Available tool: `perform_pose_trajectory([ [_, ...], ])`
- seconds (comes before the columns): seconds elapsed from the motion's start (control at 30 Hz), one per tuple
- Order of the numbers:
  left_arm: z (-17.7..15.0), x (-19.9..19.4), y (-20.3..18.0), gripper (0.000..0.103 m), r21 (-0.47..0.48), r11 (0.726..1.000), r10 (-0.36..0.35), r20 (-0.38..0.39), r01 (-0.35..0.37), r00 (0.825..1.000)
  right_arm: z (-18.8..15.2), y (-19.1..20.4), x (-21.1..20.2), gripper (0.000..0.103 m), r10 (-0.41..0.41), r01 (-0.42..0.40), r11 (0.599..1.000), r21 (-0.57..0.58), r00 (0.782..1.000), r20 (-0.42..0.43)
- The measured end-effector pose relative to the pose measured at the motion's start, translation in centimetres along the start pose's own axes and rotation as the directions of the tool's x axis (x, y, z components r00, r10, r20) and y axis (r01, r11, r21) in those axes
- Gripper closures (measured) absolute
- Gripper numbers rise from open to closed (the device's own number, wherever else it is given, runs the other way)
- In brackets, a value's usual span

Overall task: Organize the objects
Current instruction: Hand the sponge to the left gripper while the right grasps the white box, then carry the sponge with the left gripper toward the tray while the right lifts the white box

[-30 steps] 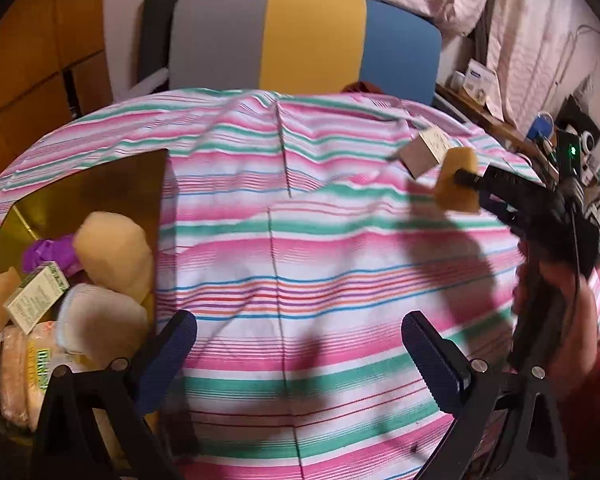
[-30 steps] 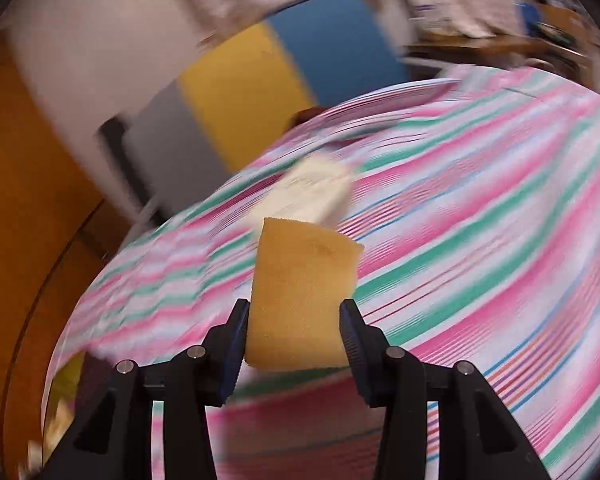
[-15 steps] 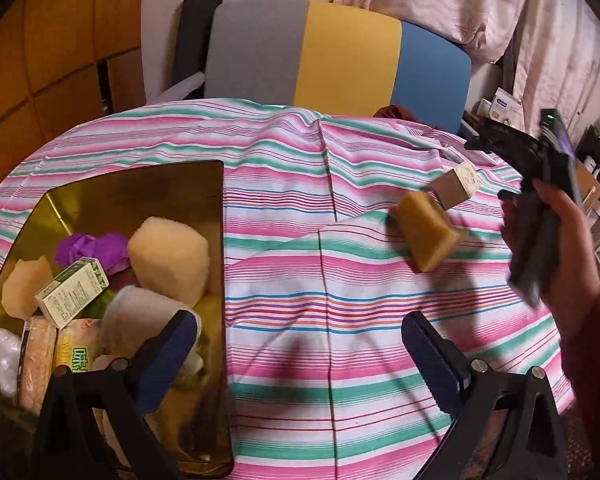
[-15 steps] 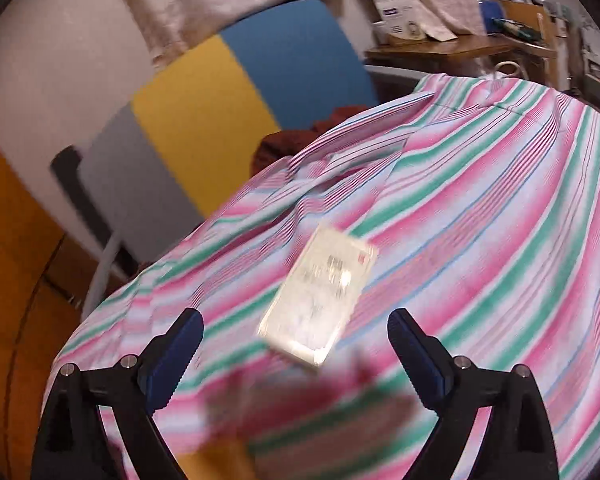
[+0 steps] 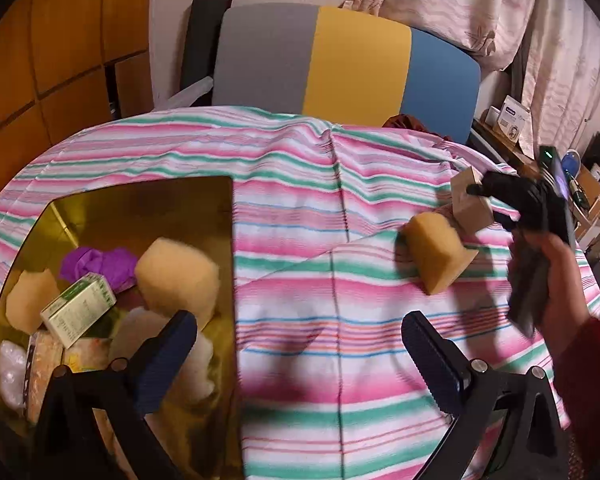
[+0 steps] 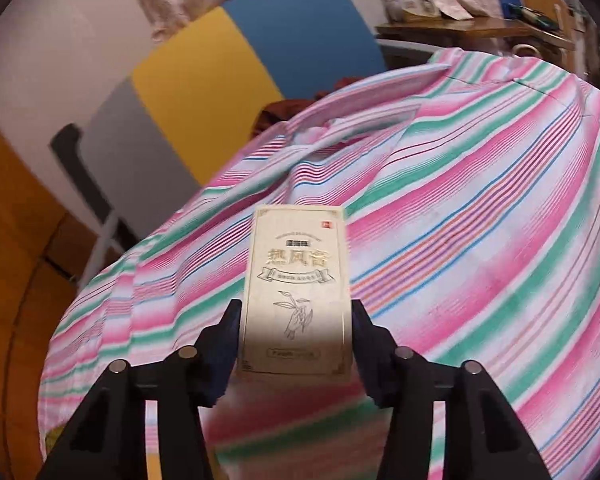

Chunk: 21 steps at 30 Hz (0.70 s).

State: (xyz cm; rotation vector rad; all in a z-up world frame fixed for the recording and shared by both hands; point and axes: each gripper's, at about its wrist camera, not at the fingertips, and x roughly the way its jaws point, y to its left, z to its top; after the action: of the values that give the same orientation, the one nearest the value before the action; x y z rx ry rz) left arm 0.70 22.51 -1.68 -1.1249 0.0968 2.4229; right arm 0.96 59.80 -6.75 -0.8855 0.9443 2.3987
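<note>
From the left wrist, the left gripper (image 5: 296,354) hangs spread and empty, the gold tray (image 5: 148,200) at its left, a sponge (image 5: 436,254) on the cloth (image 5: 300,220) beyond. From the right wrist, the right gripper (image 6: 296,334), jaws just closing, pinches a cream box (image 6: 298,292) reading 热风膏.

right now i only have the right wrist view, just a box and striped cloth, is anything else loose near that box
observer: yes, a yellow sponge lies on the cloth right beside the box, on the side nearer the tray.
operator: what tray, where
observer: a gold tray sits at the cloth's left side in the left wrist view; it already holds more sponges and a small green-and-white carton.
operator: is the left gripper free
observer: yes, the left gripper is open with nothing between its fingers, and one finger hangs over the tray's near corner.
</note>
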Motion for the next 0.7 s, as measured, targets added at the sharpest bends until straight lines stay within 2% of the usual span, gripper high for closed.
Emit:
perform_pose_trajectory([
  [0.1, 0.9, 0.6, -1.1, 0.0, -0.008, 1.0, -0.012, 0.015, 0.012, 1.0, -0.9, -0.5, -2.6, 0.051, 0.028, -0.028, 0.999, -0.035, 1.0, 0.009],
  [0.17, 1.6, 1.4, -2.3, 0.0, -0.013, 1.0, -0.028, 0.013, 0.028, 1.0, -1.8, -0.5, -4.1, 0.051, 0.01, -0.008, 0.997, -0.08, 1.0, 0.02],
  [0.27, 2.5, 3.0, -4.2, 0.0, -0.01, 0.999, -0.051, -0.004, 0.051, 0.999, -3.5, -0.5, -6.1, 0.051, -0.043, 0.047, 0.987, -0.155, 0.999, 0.034],
  [0.4, 3.9, 5.4, -7.6, 0.0, 0.021, 0.994, -0.109, -0.037, 0.11, 0.993, -5.7, -0.4, -6.4, 0.051, -0.149, 0.162, 0.955, -0.248, 0.986, 0.07],
  [0.53, 4.6, 7.7, -10.1, 0.0, 0.033, 0.984, -0.171, -0.062, 0.173, 0.983, -7.0, -0.1, -6.2, 0.051, -0.165, 0.2, 0.934, -0.295, 0.976, 0.139],
  [0.7, 4.6, 10.3, -11.6, 0.0, 0.058, 0.989, -0.132, -0.083, 0.137, 0.988, -7.4, -0.3, -6.3, 0.051, -0.163, 0.211, 0.931, -0.297, 0.97, 0.181],
])
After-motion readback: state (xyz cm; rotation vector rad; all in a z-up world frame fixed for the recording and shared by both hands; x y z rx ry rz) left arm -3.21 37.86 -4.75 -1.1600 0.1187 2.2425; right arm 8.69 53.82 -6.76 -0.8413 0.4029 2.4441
